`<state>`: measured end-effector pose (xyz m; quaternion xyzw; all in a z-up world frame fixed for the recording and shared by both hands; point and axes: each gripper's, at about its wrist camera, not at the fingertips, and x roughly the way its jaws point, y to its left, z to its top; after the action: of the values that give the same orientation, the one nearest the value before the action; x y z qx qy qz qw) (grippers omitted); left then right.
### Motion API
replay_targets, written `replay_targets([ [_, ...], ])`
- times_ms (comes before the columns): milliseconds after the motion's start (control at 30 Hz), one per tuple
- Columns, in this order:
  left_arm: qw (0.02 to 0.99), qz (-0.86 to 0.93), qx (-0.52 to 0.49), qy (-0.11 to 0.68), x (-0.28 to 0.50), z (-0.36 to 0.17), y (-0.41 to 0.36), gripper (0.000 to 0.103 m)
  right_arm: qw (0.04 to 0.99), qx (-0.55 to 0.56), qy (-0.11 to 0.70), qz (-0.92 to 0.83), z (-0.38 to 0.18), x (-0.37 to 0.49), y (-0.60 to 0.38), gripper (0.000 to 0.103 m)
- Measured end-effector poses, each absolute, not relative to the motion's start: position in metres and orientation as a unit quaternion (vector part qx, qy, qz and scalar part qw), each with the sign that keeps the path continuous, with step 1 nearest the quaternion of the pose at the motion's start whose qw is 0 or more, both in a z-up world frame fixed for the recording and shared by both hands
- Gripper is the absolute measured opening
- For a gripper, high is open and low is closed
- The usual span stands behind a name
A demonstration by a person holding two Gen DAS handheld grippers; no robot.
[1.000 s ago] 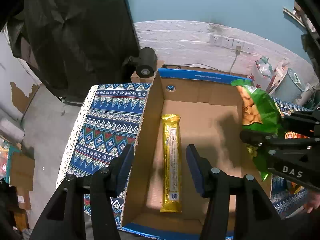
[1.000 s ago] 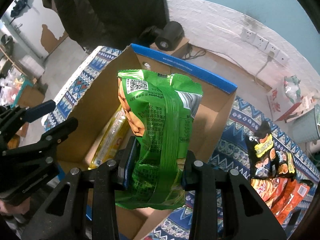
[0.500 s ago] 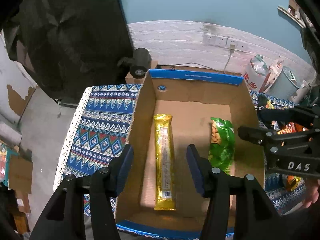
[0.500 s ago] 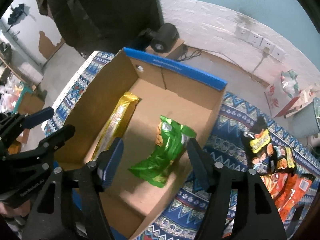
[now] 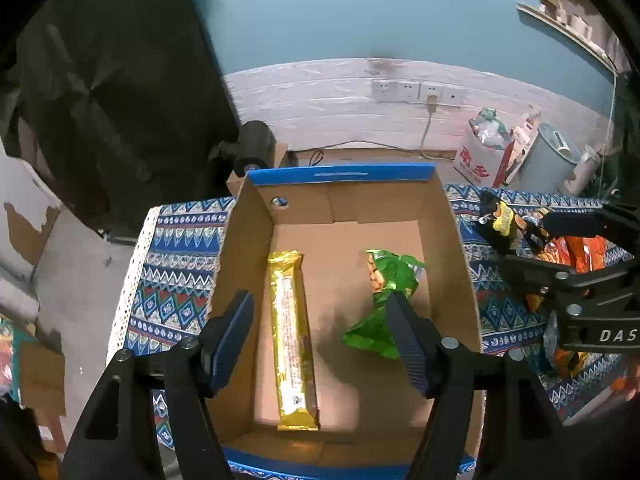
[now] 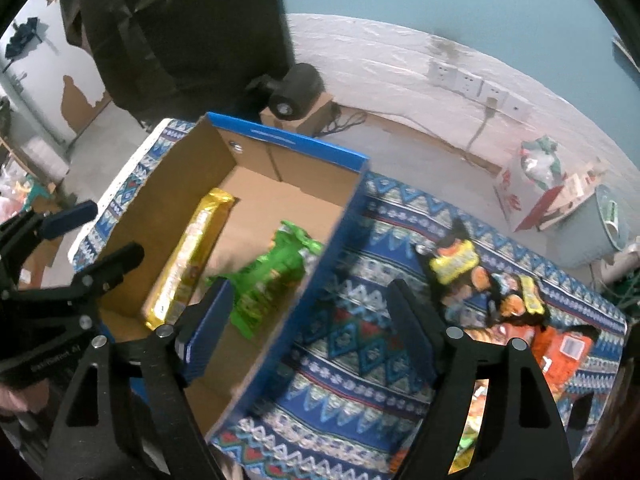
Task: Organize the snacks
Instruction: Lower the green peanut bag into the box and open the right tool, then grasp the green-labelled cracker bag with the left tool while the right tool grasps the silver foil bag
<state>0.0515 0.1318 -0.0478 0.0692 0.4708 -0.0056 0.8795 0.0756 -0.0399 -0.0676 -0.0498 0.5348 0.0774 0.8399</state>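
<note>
An open cardboard box with blue edges [image 5: 340, 174] [image 6: 288, 142] stands on a patterned blue cloth. Inside lie a long gold snack pack [image 5: 290, 340] [image 6: 188, 264] on the left and a green snack bag [image 5: 386, 300] [image 6: 272, 276] on the right. My left gripper [image 5: 320, 340] is open and empty above the box's near end. My right gripper [image 6: 310, 328] is open and empty over the box's right wall; it also shows at the right of the left wrist view [image 5: 568, 256]. Black-and-yellow and orange snack packs [image 6: 492, 292] [image 5: 560, 244] lie on the cloth right of the box.
The patterned cloth [image 6: 360, 340] covers the table. A black round device [image 5: 254, 148] sits on a small carton behind the box. Wall sockets [image 5: 412, 92], a white-and-red bag [image 5: 484, 156] and a grey bin [image 5: 552, 156] are beyond the table.
My right gripper opened and let go of the green bag, which dropped into the box beside the gold pack. The right gripper then moved right, toward the snack pile.
</note>
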Motion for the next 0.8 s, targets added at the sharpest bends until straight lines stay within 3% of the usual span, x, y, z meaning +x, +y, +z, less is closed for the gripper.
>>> replay_targets([
  [533, 0.882, -0.070, 0.138, 0.445, 0.044, -0.040, 0.044, 0.070, 0.848, -0.040, 0.529, 0.021, -0.062, 0.021, -0.135, 0.079],
  [800, 0.857, -0.140, 0.153, 0.471, 0.038, -0.056, -0.008, 0.070, 0.848, -0.031, 0.529, -0.001, -0.066, -0.005, -0.182, 0.079],
])
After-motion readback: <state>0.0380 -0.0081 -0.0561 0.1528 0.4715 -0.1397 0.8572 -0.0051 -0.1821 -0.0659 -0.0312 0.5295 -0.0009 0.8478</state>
